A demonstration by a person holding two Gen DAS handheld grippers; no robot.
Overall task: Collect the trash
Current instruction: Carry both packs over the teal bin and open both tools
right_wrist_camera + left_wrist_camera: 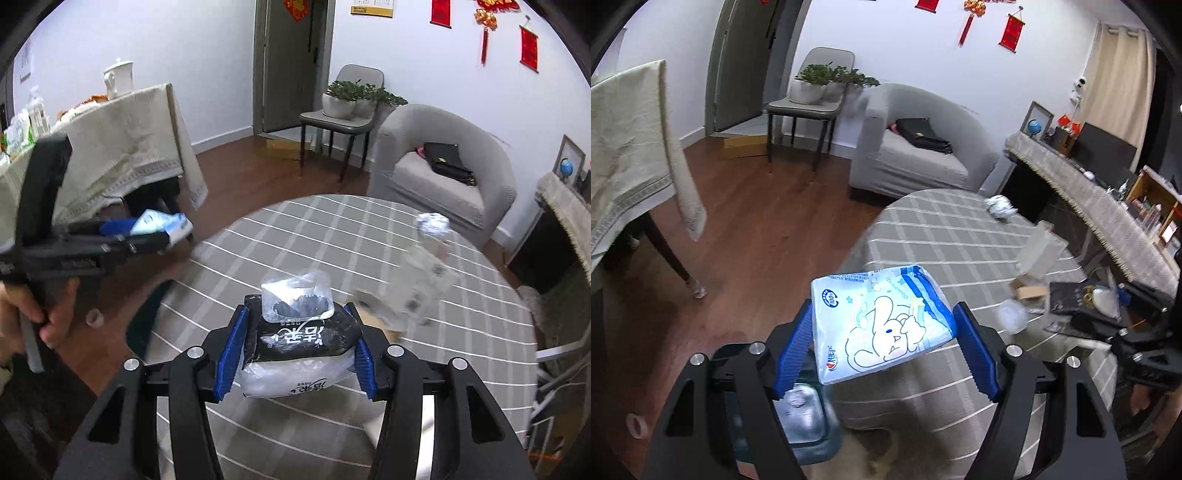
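My left gripper (pixel 884 314) is shut on a blue-and-white tissue pack (pixel 879 325) with a rabbit print, held in the air at the near left edge of the round table (pixel 942 236). Below it stands a blue-grey bin (pixel 801 413). The right wrist view shows that gripper (pixel 166 229) side-on at the left, a hand around its handle. My right gripper (pixel 295 310) is shut on a black-and-white soft pack (pixel 303 339), lifted over the table with a clear plastic piece (pixel 295 299) lying on top of it.
On the striped tablecloth lie a crumpled foil ball (pixel 432 225), a clear plastic wrapper (pixel 417 288) and a cardboard scrap (pixel 1028 291). A grey armchair (pixel 923 155) stands behind the table. A cloth-covered dining table (pixel 628 147) is at the left, with a tape roll (pixel 635 424) on the floor.
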